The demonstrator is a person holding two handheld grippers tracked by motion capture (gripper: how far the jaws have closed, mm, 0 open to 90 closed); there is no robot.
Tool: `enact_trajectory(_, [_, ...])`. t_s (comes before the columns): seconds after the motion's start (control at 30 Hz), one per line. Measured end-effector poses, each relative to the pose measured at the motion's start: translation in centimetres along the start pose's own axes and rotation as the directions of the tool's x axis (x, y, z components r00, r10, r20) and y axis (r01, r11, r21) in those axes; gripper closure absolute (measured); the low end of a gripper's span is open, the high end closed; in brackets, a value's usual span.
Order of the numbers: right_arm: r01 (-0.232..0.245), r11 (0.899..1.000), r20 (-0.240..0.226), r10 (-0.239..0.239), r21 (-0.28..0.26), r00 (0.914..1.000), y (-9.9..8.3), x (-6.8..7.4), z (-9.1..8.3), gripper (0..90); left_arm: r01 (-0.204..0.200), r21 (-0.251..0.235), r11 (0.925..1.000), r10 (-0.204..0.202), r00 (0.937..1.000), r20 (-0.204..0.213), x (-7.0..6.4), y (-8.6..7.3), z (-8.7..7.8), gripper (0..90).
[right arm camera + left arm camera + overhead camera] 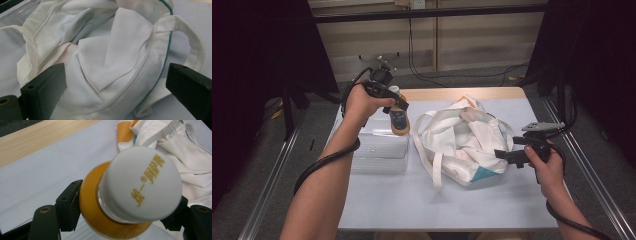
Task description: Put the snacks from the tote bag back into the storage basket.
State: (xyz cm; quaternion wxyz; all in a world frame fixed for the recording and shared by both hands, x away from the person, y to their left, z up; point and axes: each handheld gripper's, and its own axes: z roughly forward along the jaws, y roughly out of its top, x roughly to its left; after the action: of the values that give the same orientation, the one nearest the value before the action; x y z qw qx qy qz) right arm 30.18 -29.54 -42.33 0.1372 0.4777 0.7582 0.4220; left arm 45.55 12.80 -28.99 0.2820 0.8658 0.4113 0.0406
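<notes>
Left gripper [393, 102] pinching orange bottle [398, 120] by neck, above clear box [379, 145] — right gripper [507, 155] jaws spread at white bag [462, 140] edge

Orange bottle [399, 119] with white cap, lifted upright beside crumpled white tote bag [462, 140]

The high view looks forward and down on the counter [422, 200]. Both gripper views sit close, perhaps angled downward; all 3 share the white bag [462, 140].
</notes>
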Motion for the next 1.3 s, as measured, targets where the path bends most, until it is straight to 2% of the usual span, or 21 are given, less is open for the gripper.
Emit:
enact_trajectory(0.43, [0.002, 1.0, -0.003, -0.002, 0.001, 1.0, 0.1, 0.1, 0.1, 2.7, -0.006, 0.011, 0.9999, 0.006, 1.0, -0.007, 0.7, -0.1, 0.3, 30.2])
enact_trajectory(0.5, [0.006, 1.0, -0.006, -0.006, 0.001, 1.0, 0.0, 0.1, 0.1, 2.7, 0.007, 0.005, 1.0, -0.007, 1.0, -0.003, 0.7, -0.2, 0.2, 30.2])
enact_trajectory(0.8, [0.005, 1.0, -0.005, -0.005, -0.002, 1.0, 0.1, 0.1, 0.1, 2.7, 0.006, 0.017, 0.9998, -0.006, 0.9999, -0.016, 1.4, -0.5, 0.1, 30.2])
enact_trajectory(0.97, [0.005, 1.0, -0.005, -0.005, -0.002, 1.0, 0.1, 0.1, 0.1, 2.7, 0.019, 0.017, 0.9997, -0.019, 0.9996, -0.018, 1.6, -0.7, 0.4, 30.2])
enact_trajectory(1.3, [0.009, 1.0, -0.01, -0.009, 0.002, 0.9999, 0.1, 0.3, 0.2, 2.7, 0.016, 0.026, 0.9995, -0.015, 0.9997, -0.021, 1.9, -1.2, 1.8, 30.2])
